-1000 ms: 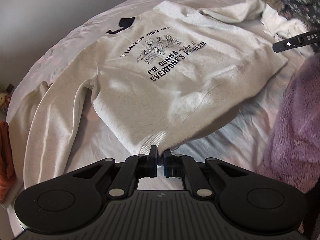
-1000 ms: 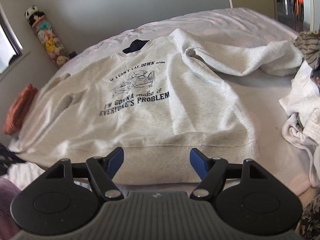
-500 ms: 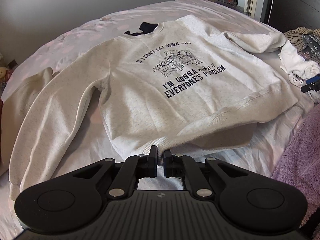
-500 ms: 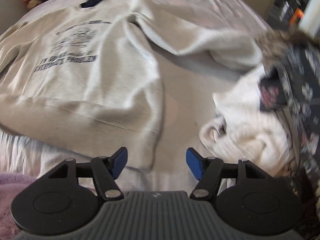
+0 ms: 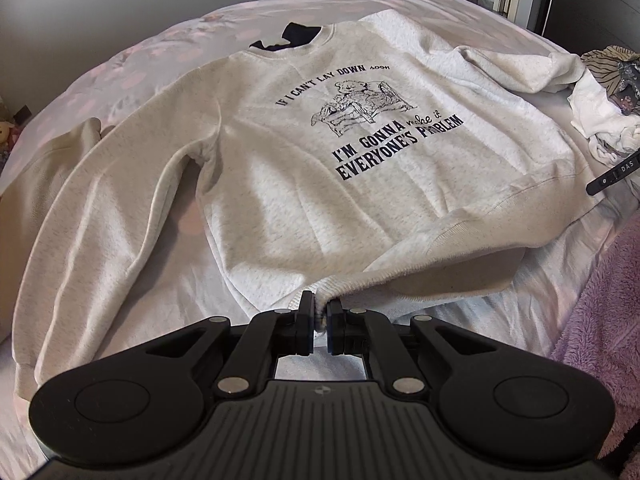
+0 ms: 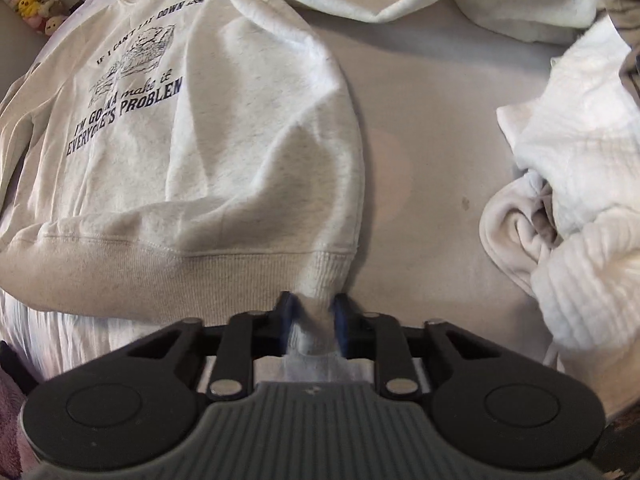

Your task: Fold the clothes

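Sweatshirt (image 5: 304,184) lies front-up on the bed (image 5: 132,76) (print showing); left gripper (image 5: 319,317) pinches its hem at 6 o'clock, right gripper (image 6: 313,322) clamps the other hem corner. White clothes (image 6: 568,184) at 3 o'clock.

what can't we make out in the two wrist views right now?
- Left view: far cuff of the light grey printed sweatshirt, its right sleeve running behind the white clothes pile.
- Left view: bed under the lifted hem, in shadow; left tongs clamp the hem.
- Right view: hem corner inside the right tongs, blurred.
- Right view: left sleeve, cut by the frame edge.
- Left view: dark strap, text too small.
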{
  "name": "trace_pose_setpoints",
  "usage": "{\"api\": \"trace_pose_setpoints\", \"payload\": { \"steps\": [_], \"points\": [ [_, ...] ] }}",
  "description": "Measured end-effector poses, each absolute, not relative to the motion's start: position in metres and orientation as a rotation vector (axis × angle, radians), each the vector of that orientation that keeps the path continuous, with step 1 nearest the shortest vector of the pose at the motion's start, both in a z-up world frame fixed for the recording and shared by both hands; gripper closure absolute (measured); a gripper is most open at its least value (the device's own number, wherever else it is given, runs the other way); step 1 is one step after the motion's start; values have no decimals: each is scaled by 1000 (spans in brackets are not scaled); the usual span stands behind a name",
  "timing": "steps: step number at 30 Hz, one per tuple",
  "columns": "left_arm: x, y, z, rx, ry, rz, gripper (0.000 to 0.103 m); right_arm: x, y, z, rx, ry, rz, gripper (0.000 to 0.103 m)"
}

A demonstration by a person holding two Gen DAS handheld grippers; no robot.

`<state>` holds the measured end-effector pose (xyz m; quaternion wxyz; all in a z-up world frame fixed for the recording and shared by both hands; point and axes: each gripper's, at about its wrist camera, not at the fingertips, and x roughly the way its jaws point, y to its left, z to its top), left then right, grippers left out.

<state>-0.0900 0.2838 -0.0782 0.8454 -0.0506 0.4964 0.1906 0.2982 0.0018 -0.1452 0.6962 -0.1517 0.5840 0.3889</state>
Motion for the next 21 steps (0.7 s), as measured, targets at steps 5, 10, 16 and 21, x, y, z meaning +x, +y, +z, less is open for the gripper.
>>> {"api": "trace_pose_setpoints", "payload": {
  "steps": [5,10,16,21],
  "points": [
    [-98,277,-52,-49,1042,379,99,296,-19,-91,-276,1223,886,92],
    [-113,261,-20,35,1025,369,99,285,-37,-26,-232,1154,912,93],
    [-125,241,-23,91,1069,342,100,269,-44,-8,-461,1067,825,103],
    [-114,231,-73,112,1238,290,99,279,-57,-48,-408,1157,808,103]
  ]
}}
